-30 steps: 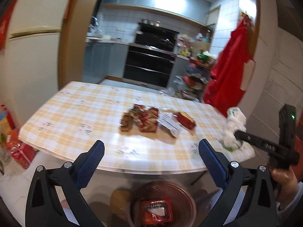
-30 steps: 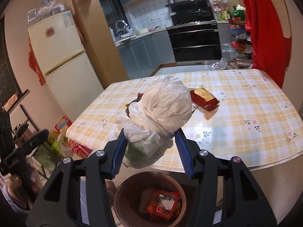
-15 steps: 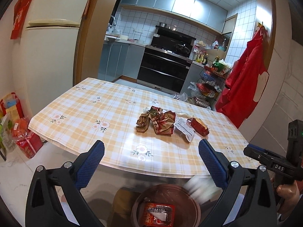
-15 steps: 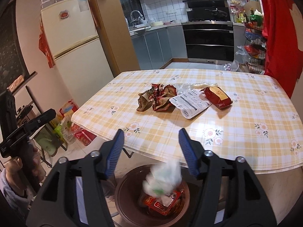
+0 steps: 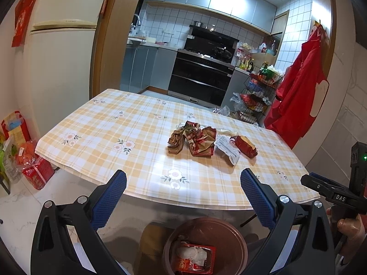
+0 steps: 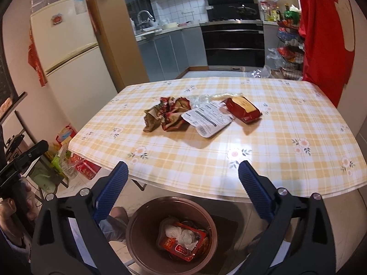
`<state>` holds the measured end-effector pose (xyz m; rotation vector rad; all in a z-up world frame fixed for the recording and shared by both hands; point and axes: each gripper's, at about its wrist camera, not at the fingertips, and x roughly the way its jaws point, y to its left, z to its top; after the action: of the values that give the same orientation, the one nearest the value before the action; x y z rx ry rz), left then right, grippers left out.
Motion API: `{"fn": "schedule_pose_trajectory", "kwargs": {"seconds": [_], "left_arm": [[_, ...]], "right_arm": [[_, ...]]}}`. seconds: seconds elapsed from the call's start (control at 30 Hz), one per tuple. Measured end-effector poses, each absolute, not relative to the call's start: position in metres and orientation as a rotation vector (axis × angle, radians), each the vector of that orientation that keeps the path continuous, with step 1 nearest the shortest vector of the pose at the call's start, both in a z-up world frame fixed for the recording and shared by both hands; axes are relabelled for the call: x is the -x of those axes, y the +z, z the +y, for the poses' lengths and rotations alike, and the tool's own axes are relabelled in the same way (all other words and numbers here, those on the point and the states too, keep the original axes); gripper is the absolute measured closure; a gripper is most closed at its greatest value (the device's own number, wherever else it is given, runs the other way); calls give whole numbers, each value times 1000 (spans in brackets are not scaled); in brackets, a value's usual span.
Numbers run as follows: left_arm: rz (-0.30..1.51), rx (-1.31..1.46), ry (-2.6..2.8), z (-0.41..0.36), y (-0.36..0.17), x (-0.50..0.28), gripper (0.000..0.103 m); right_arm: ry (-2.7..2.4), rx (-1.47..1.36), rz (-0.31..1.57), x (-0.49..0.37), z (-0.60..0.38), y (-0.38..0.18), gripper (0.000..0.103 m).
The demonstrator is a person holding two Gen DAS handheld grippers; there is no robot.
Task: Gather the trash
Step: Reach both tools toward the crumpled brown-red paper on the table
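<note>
Trash remaining on the tabletop (image 6: 286,160): three main items, clustered near its middle. A crumpled brown-and-red wrapper (image 6: 167,114) lies leftmost in the right wrist view; it is balled up and has no clear long axis. Touching its right edge is a flat white packet (image 6: 207,120) with printed text and a barcode, its long axis running diagonally, the barcode end toward the near edge of the tabletop. Just beyond that, a red packet (image 6: 243,110) with a yellow label lies diagonally the other way, its near end pointing toward the right edge. A scrap of clear plastic (image 6: 201,99) shows behind the white packet.

Trash already collected: the round brown bin (image 6: 137,224) stands on the floor below the near edge of the tabletop and holds a white crumpled bag (image 6: 181,235) resting on a red packet; other contents beneath are unclear.

Right gripper (image 6: 183,192): directly above the bin, jaws having just been opening, now spread wide with nothing between them. Left gripper (image 5: 183,197): also spread wide and empty, held near the bin and facing the tabletop.

Assessment: task partly done. At least two items are binned; the cluster on the tabletop is untouched and is judged to be the remaining work.
</note>
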<state>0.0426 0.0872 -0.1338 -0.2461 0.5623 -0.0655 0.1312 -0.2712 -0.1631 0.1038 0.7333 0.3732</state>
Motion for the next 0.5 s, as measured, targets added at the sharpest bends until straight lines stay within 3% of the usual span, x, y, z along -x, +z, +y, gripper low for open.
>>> {"fn": "schedule_pose_trajectory", "kwargs": {"seconds": [0.5], "left_arm": [[687,228,-60,83,-177,-81,6]], "right_arm": [[298,-174,836,-168,-297,-217,8]]}}
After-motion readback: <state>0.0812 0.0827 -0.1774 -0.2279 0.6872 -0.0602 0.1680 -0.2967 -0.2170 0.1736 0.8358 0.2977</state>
